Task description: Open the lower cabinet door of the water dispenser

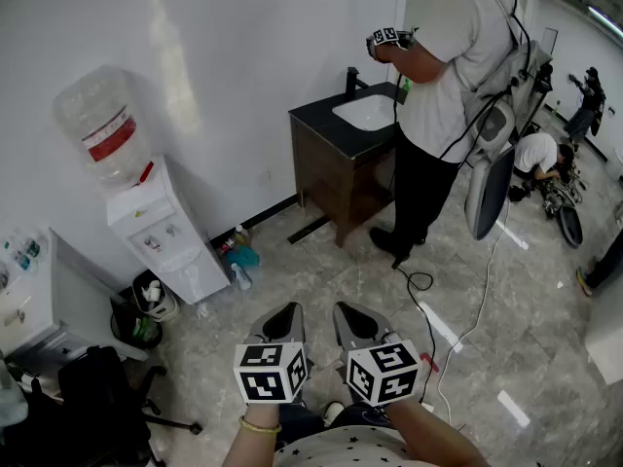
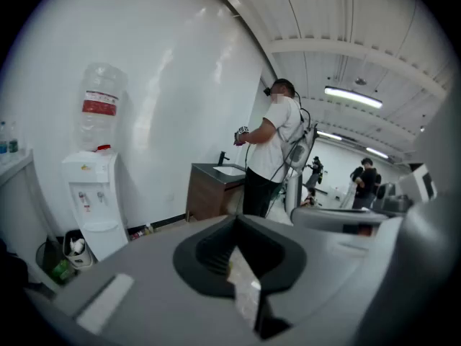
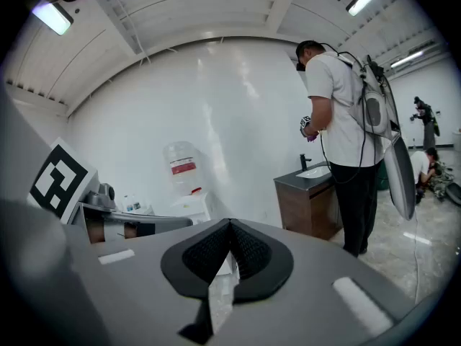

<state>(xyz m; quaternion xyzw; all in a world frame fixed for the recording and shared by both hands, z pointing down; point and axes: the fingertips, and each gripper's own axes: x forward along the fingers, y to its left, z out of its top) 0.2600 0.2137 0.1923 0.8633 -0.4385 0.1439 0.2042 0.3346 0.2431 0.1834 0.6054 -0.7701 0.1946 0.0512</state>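
The white water dispenser [image 1: 161, 232] stands against the wall at the left, with a clear bottle [image 1: 102, 129] on top. Its lower cabinet door [image 1: 195, 272] is closed. Both grippers are low in the head view, well short of the dispenser and to its right. My left gripper [image 1: 285, 312] and right gripper [image 1: 352, 312] sit side by side, both shut and empty. In the left gripper view the dispenser [image 2: 90, 193] stands far left beyond the shut left gripper [image 2: 234, 220]. In the right gripper view the dispenser [image 3: 194, 206] shows just over the shut right gripper [image 3: 230, 225].
A person [image 1: 438, 86] stands at a brown sink cabinet [image 1: 341, 159] to the right. A small bin [image 1: 151, 300] and spray bottles [image 1: 238, 253] flank the dispenser's base. A black chair [image 1: 97, 397] is at lower left. A cable [image 1: 428, 300] trails across the marble floor.
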